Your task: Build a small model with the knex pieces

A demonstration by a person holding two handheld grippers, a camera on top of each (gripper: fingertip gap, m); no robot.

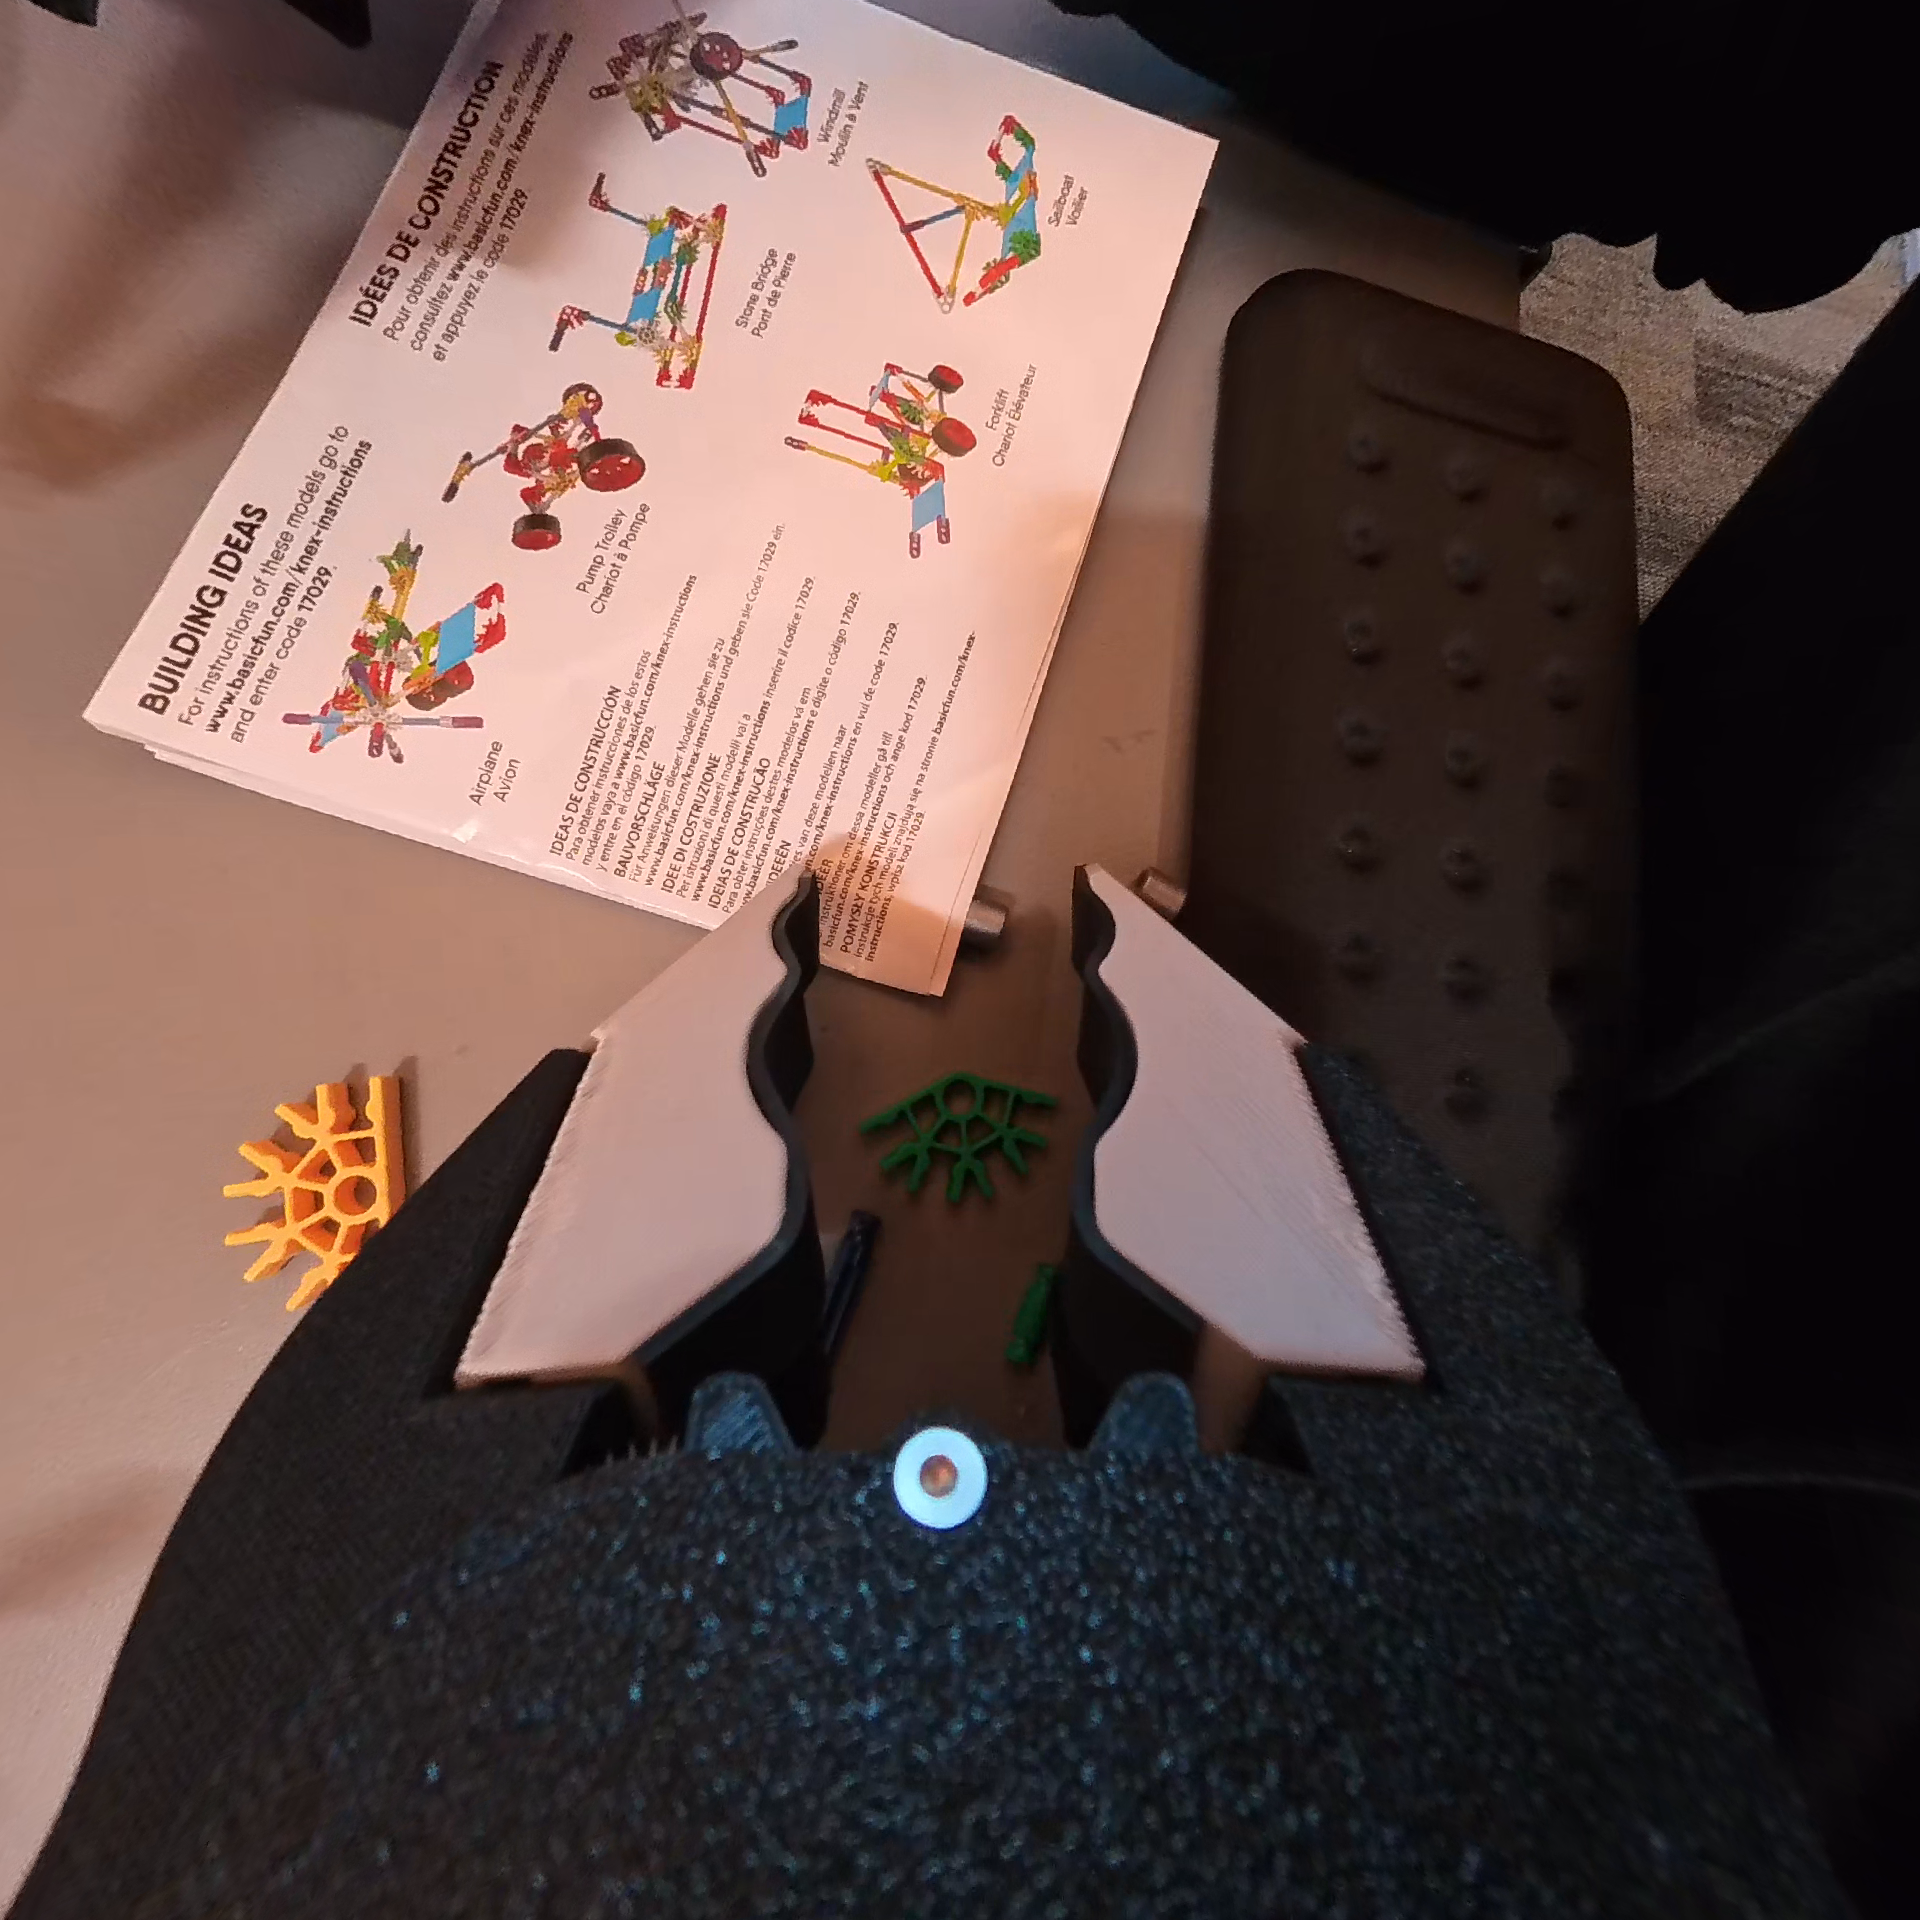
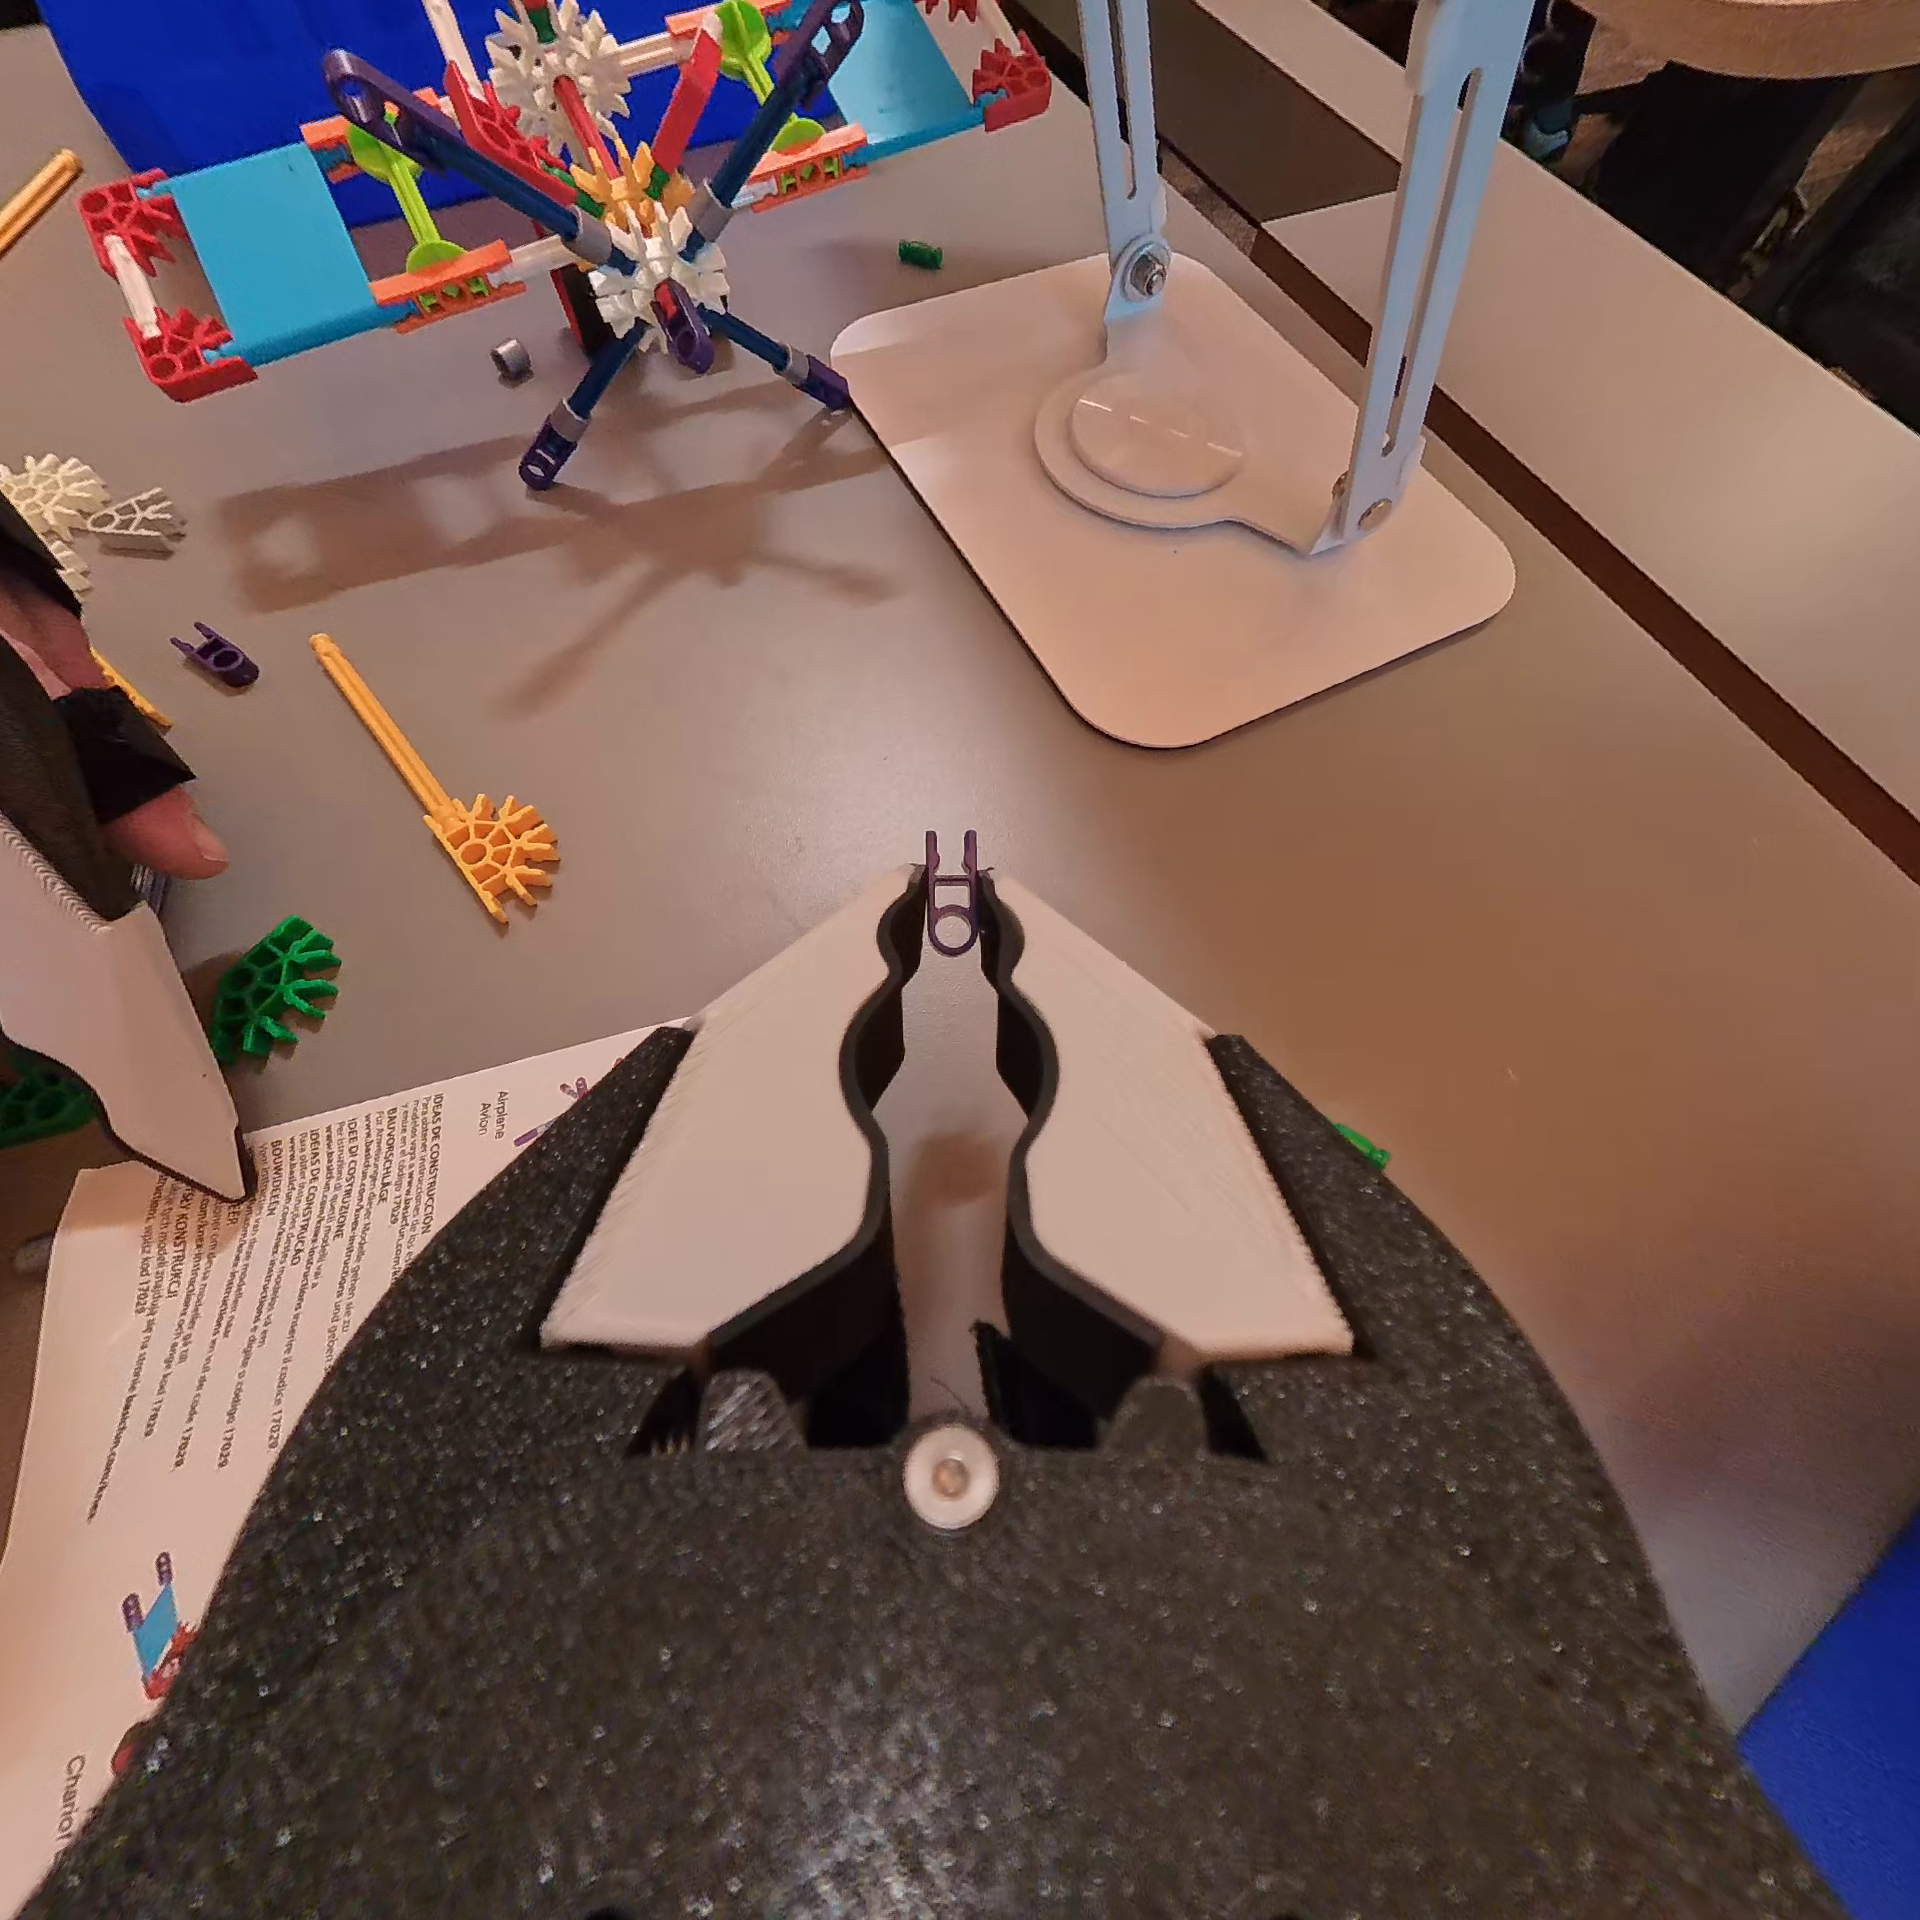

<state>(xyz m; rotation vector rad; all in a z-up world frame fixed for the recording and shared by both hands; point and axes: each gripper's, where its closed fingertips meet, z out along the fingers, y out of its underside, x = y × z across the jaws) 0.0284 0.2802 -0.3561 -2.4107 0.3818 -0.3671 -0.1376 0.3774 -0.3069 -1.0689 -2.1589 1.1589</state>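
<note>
Left gripper wide over loose parts, right one pinching a tiny purple clip

Left wrist view: the left gripper (image 1: 940, 894) hangs with jaws spread and nothing in them, a green connector (image 1: 958, 1130) on the table (image 1: 208, 935) between its fingers, an orange connector (image 1: 317, 1184) off to its left, and the instruction sheet (image 1: 644, 468) just ahead. Right wrist view: the right gripper (image 2: 953, 883) is clamped at its very tips on a purple clip (image 2: 951, 899), held above bare table short of the colourful model (image 2: 561, 208); with so shallow a hold, keeping squeeze steady and motion slow looks wise.
</note>
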